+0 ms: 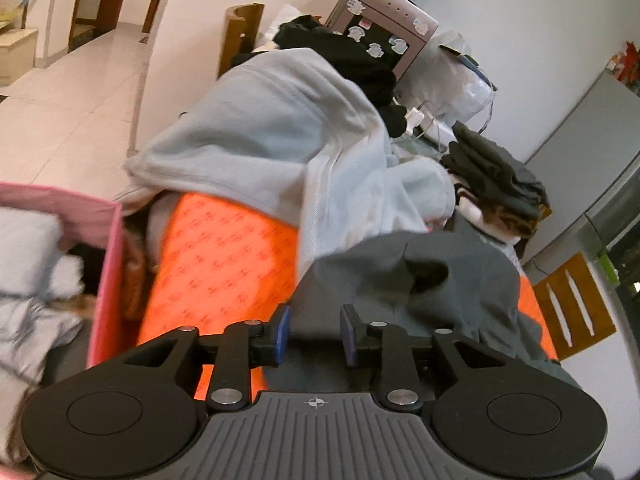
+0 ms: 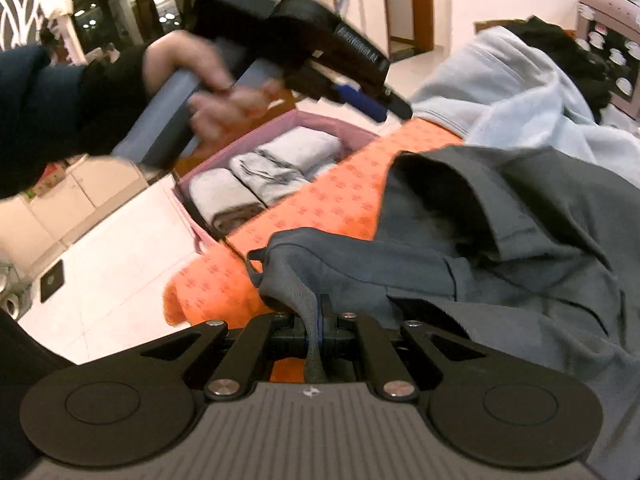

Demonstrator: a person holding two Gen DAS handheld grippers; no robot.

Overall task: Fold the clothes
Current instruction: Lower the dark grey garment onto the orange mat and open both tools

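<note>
Over an orange patterned cloth (image 2: pixel 344 200), two hand-held grippers angled downward: right gripper (image 2: pixel 319 334) with jaws clamped on a ribbed hem strip of a grey-blue garment (image 2: pixel 520 248), the strip passing between the pads and hanging toward the camera; left gripper (image 1: pixel 315 330), jaws parted, blue pads (image 1: pixel 283 330) standing apart above grey fabric with nothing pressed between them, whether they touch the cloth beneath cannot be told. From the right wrist view, the left gripper (image 2: pixel 384 106) is seen raised at upper left, pointing down toward the cloth, held by a hand (image 2: pixel 200 80) wrapped round a grey handle, dark sleeve (image 2: pixel 60 100) behind; motion blur softens the hand and fingers. Grey-blue garment: crumpled on the orange cloth, an opening gaping dark at its middle, folds and seams showing; its right extent cut off by the frame. Behind it, a pale blue garment (image 1: pixel 260 128) heaped and draped. Beside the cloth, a pink bin (image 2: pixel 332 124) holding rolled grey-white items (image 2: pixel 264 176), blurred in the left wrist view. Further back, a stack of dark folded clothes (image 1: pixel 496 176), partly hidden
</note>
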